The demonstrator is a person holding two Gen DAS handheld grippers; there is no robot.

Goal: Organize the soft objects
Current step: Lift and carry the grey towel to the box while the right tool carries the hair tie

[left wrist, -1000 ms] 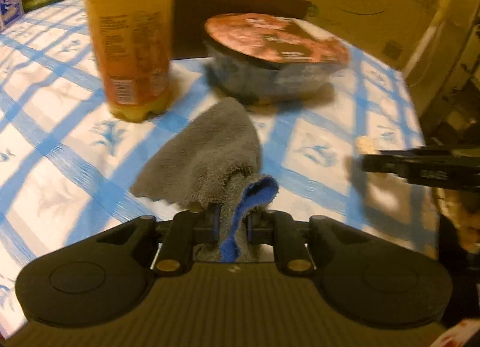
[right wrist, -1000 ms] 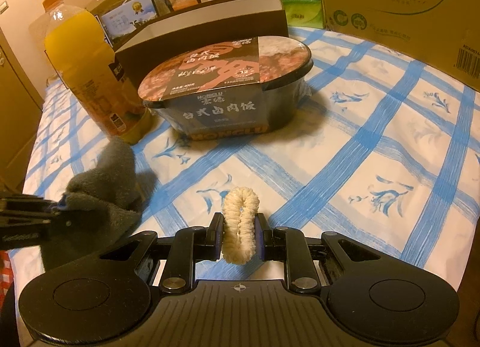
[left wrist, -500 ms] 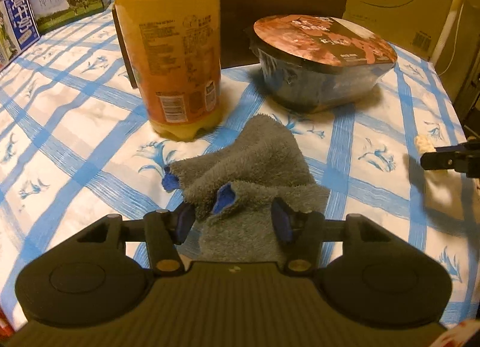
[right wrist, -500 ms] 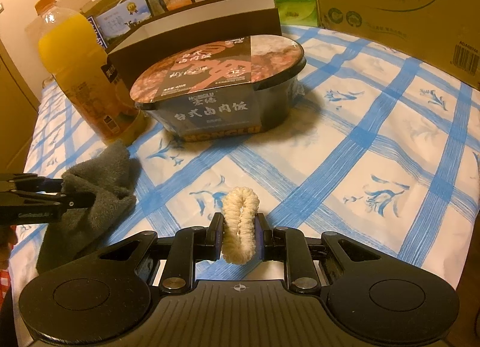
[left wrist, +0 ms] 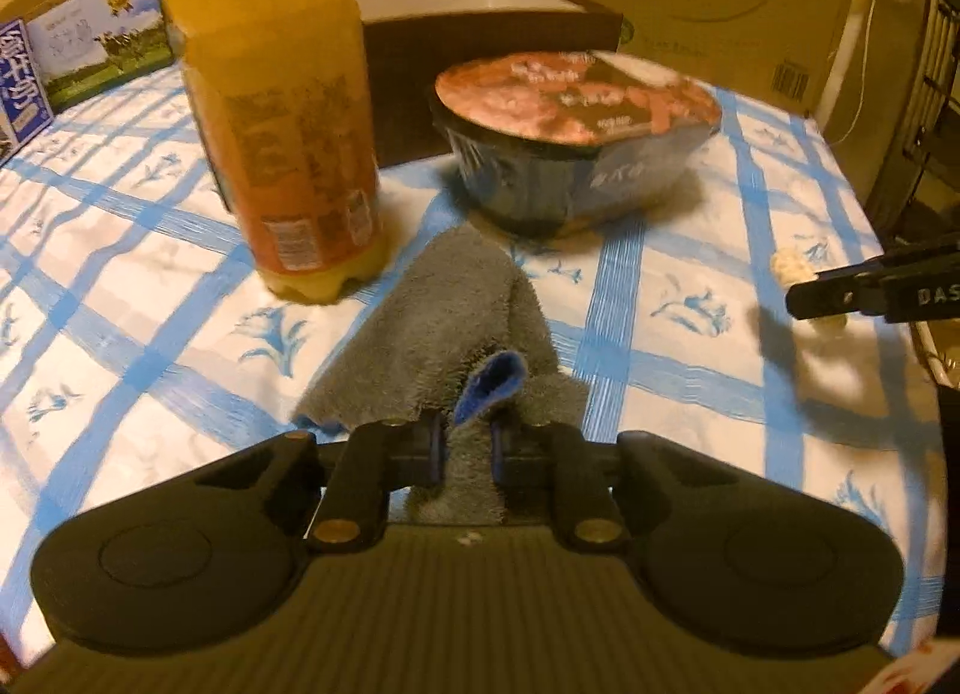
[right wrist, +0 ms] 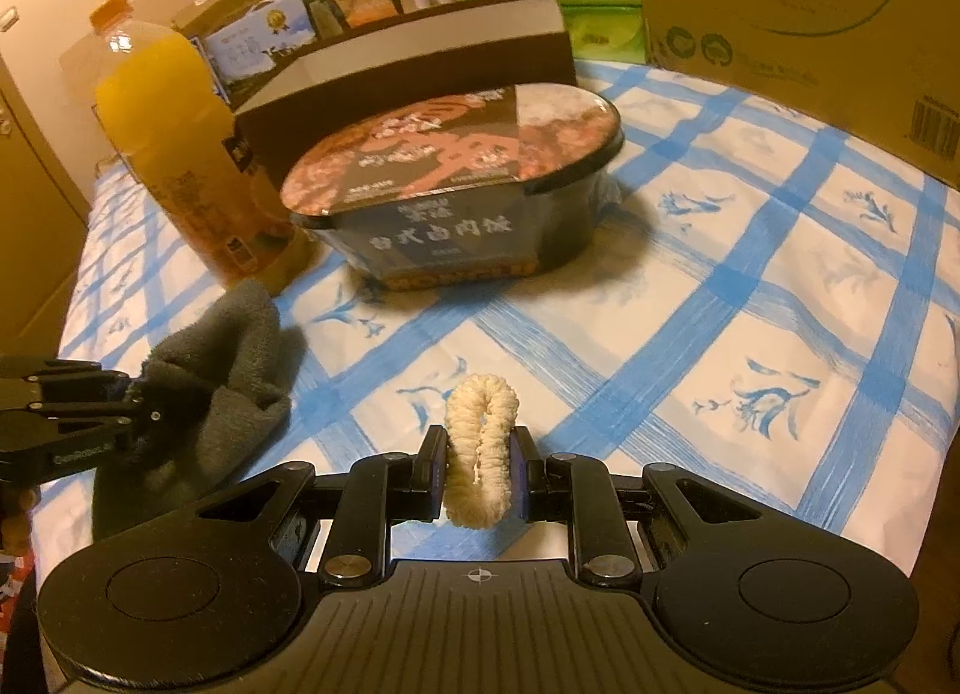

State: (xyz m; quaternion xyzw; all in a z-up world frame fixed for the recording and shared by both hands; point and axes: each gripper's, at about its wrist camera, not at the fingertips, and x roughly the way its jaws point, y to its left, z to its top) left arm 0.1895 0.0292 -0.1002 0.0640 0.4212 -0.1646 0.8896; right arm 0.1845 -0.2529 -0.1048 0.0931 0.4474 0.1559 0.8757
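1. Two grippers work over a worktop [right wrist: 750, 286] covered in a blue-checked cloth.
2. Left gripper [left wrist: 467, 448]: its fingers [left wrist: 433, 449] have just been closing and now stand narrow, pinching a bunched fold of the grey towel [left wrist: 444, 322]. The towel's blue underside curls up just above the fingers, and the rest of the cloth trails forward on the worktop towards the orange drink bottle [left wrist: 282, 112] and the lidded food bowl [left wrist: 576, 136].
3. In the right wrist view the same towel [right wrist: 210, 388] hangs in a dark lump from the left gripper [right wrist: 135, 403] at the left edge, its far end near the bottle [right wrist: 180, 166].
4. Right gripper [right wrist: 479, 469]: its fingers [right wrist: 432, 466] stand narrow, clamped on a cream fluffy hair tie [right wrist: 480, 448], squeezed into an upright loop that sticks out above and below them.
5. Seen from the left wrist, the right gripper [left wrist: 798, 298] reaches in from the right edge with the hair tie [left wrist: 789, 268] at its tip, well apart from the towel.
6. Behind the bowl [right wrist: 456, 184] stands a dark box [right wrist: 420, 58].
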